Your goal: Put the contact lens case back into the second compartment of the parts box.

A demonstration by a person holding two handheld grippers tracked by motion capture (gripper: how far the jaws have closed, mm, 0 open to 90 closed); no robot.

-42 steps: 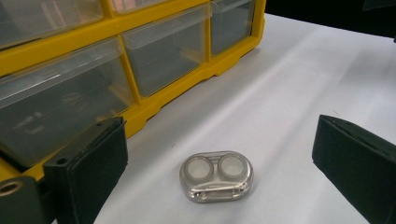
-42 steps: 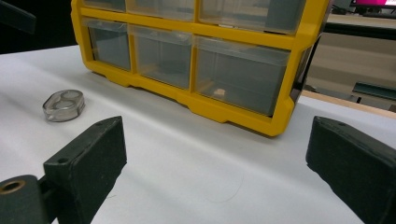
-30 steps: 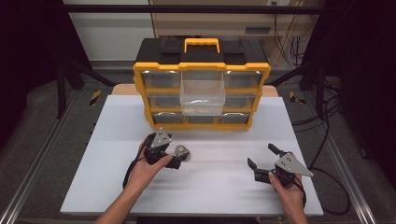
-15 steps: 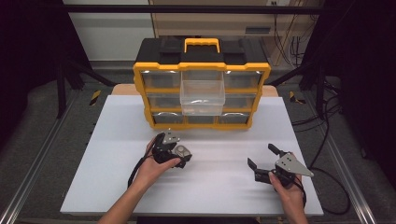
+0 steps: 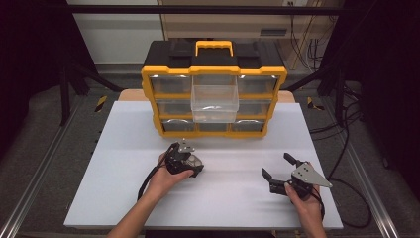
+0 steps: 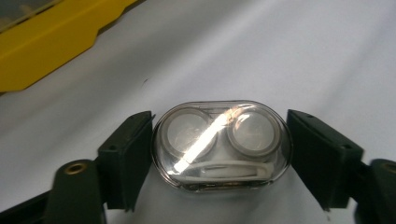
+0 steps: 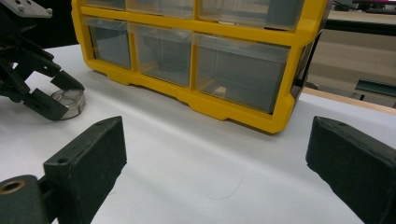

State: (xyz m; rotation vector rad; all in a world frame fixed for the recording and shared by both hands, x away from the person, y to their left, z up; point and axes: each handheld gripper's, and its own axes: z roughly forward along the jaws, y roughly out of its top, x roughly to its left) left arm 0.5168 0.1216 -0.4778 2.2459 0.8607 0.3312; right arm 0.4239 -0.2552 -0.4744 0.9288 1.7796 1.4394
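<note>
On the near left of the desk [image 5: 124,148], the left tongs [image 5: 194,166] have dropped lower onto a small clear case [image 6: 222,142] and their jaws have just been closing around it. A second ago they hovered spread above the case; now, in the left gripper view, the two black pads sit at the short ends of the oval case, the left pad touching its rim and the right pad at or just off the other end. The case lies flat on the desk with two round wells and a white strip visible through its lid. By my reading the grasp is now made or all but made, so the pick-up step is at its end and a lift can follow, likely toward the yellow organizer [image 5: 214,99] at the far side, whose middle clear drawer [image 5: 214,103] stands pulled out.

The left tongs are pinching the case across its length, narrowed about as far as the case allows. In the right gripper view the case [image 7: 70,103] shows far left between those jaws, resting on the desk.

The right tongs [image 5: 279,173] have not moved: they rest on the near right of the desk, well apart from the case, jaws spread wide, holding and touching nothing.
</note>
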